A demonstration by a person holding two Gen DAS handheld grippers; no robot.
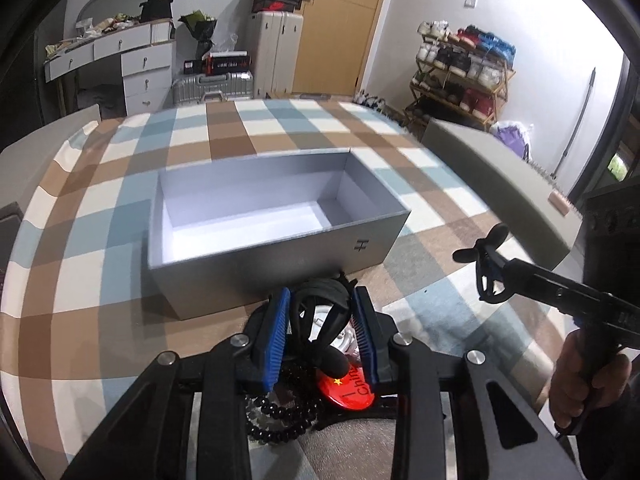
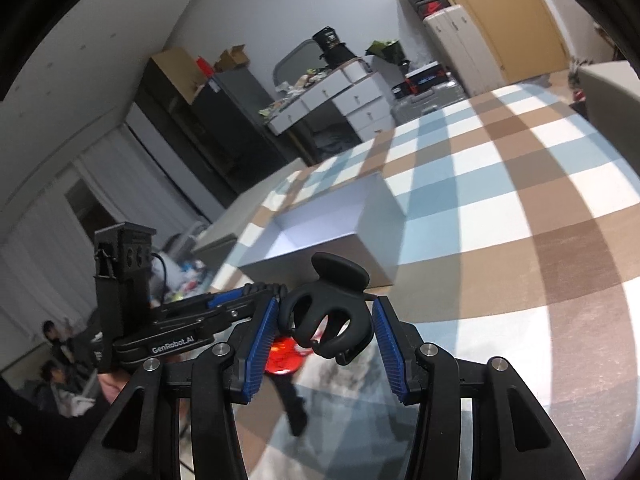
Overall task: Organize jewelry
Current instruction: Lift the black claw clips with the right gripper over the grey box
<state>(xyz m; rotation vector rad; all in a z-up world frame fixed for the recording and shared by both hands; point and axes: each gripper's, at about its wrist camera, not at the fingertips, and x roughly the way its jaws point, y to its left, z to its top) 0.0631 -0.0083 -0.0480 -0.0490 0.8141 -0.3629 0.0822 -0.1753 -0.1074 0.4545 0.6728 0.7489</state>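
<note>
The right gripper (image 2: 325, 330) grasps a black hair claw (image 2: 326, 312); the left gripper (image 1: 320, 332) clamps black headbands (image 1: 320, 300) beside the grey box (image 1: 280, 256).

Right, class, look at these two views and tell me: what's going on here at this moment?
A person is sorting jewelry with two handheld grippers. The right gripper holds a black hair claw clip above the checked cloth. The left gripper is low over a pile beside the grey box, its fingers around a black cord, with black beads and a red badge beneath. Nothing shows inside the box.
</note>
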